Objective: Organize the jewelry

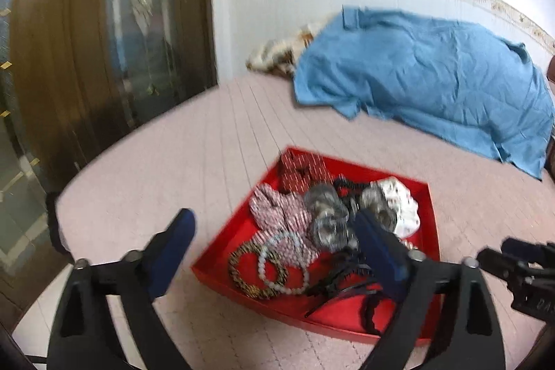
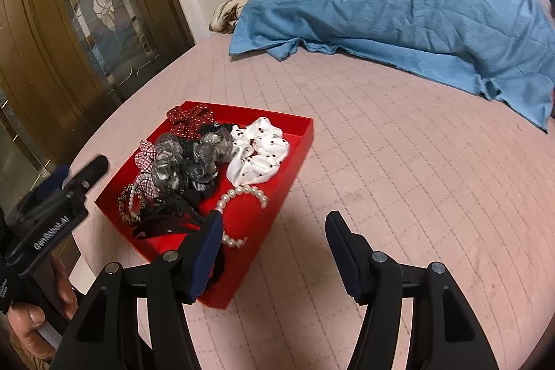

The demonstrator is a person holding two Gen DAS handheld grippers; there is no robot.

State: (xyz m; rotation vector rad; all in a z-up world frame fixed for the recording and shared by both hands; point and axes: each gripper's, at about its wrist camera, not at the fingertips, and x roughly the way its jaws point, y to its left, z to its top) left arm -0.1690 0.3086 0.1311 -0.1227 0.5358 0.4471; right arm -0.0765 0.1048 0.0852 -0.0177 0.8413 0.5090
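A red tray (image 1: 215,262) lies on the pink quilted surface, holding several hair and jewelry pieces. Among them are a checked scrunchie (image 1: 277,214), grey scrunchies (image 1: 326,217), a white dotted scrunchie (image 2: 258,149), a red dotted bow (image 2: 189,120), a pale bead bracelet (image 1: 284,266), a pearl bracelet (image 2: 242,196) and a black hair clip (image 2: 166,224). My left gripper (image 1: 274,217) hovers open over the tray's near left part, nothing between its pads. My right gripper (image 2: 274,215) stands open at the tray's (image 2: 301,141) near right corner, holding nothing.
A crumpled blue cloth (image 2: 399,6) covers the far right of the pink quilted surface (image 2: 381,179). A brown door with patterned glass (image 2: 69,23) stands beyond the surface's left edge. A person's hand (image 2: 38,318) holds the left gripper's body.
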